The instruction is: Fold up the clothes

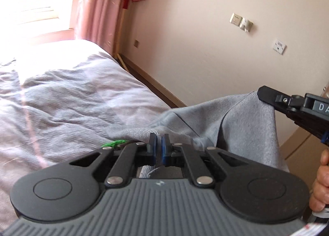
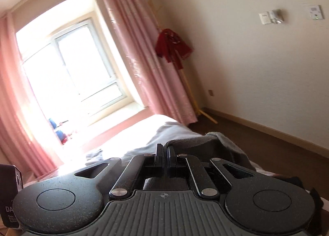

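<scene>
Left wrist view shows the left gripper (image 1: 159, 143) closed on an edge of the grey sweatshirt (image 1: 236, 125), and the right gripper (image 1: 259, 93) pinches another edge; the cloth hangs between them above the bed (image 1: 72, 96) near its right edge. I judge it soft, light and floppy, best held at seams.

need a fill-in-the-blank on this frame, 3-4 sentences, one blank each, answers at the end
1. Both grippers are shut on a garment whose colour is ____.
2. The garment is lifted over a ____, covered by a wrinkled pale sheet.
3. The curtains beside the window are ____ in colour.
4. A ____ piece of clothing hangs on the stand in the corner.

Missing words: grey; bed; pink; red
</scene>
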The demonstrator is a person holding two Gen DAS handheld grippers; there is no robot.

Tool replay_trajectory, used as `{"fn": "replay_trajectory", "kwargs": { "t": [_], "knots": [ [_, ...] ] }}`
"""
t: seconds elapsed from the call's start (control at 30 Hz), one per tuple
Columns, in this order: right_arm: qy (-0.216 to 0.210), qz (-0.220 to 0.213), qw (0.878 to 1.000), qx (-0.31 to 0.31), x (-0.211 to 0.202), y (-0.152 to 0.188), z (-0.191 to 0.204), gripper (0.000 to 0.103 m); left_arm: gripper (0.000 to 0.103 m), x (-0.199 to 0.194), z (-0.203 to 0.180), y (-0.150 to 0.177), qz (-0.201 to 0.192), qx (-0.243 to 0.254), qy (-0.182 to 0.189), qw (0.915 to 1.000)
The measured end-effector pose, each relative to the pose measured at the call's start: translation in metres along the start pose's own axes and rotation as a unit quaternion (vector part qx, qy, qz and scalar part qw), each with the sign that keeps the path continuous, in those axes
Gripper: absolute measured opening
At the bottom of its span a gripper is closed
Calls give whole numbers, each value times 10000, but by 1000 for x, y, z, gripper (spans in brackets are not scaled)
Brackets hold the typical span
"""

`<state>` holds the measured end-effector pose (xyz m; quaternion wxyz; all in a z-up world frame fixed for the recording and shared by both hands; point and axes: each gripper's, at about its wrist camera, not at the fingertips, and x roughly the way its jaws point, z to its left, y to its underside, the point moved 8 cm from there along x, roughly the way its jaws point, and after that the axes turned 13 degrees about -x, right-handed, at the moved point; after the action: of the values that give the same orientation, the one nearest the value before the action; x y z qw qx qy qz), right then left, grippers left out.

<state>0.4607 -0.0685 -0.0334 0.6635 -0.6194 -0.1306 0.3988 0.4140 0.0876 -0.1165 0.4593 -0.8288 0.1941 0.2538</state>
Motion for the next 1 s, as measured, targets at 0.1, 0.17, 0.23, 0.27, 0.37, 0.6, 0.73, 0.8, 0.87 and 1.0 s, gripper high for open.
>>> {"fn": "replay_trajectory", "kwargs": {
  "t": [0.1, 0.17, 0.23, 0.27, 0.37, 0.6, 0.73, 0.8, 0.87, 1.0],
  "knots": [
    [-754, -35, 9971, -82, -5, -3, 70, 0, 3, -65, 36, -6, -350, -292, -286, 9985],
    [-1185, -67, 9928, -167, -10, -5, 124, 0, 3, -117, 67, -8, -641, -376, -620, 9953],
    [-1575, -120, 9872, -223, -16, -8, 177, 0, 3, -162, 94, -11, -862, -428, -938, 9909],
    [-1772, -122, 9838, -228, -20, -8, 202, 0, 3, -190, 114, -14, -1000, -477, -1133, 9874],
    [-2477, -101, 9685, -225, -38, -4, 280, 0, 3, -270, 159, -19, -1402, -590, -1619, 9750],
    [-2767, 2238, 9204, -1617, -57, 119, 416, 49, 18, -417, 257, 33, -1410, -983, -2786, 9449],
    [-2708, 2935, 8988, -1805, -102, 193, 449, 49, 24, -464, 306, 118, -836, -1343, -3289, 9310],
    [-2717, 3247, 8849, -1939, -116, 225, 458, 49, 24, -478, 321, 166, -439, -1664, -3431, 9234],
    [-2673, 3419, 8756, -2123, -140, 241, 464, 49, 24, -488, 327, 208, -108, -1923, -3502, 9167],
    [-2547, 3587, 8655, -2394, -167, 257, 465, 49, 25, -513, 316, 265, 226, -2254, -3458, 9106]
  ]
}}
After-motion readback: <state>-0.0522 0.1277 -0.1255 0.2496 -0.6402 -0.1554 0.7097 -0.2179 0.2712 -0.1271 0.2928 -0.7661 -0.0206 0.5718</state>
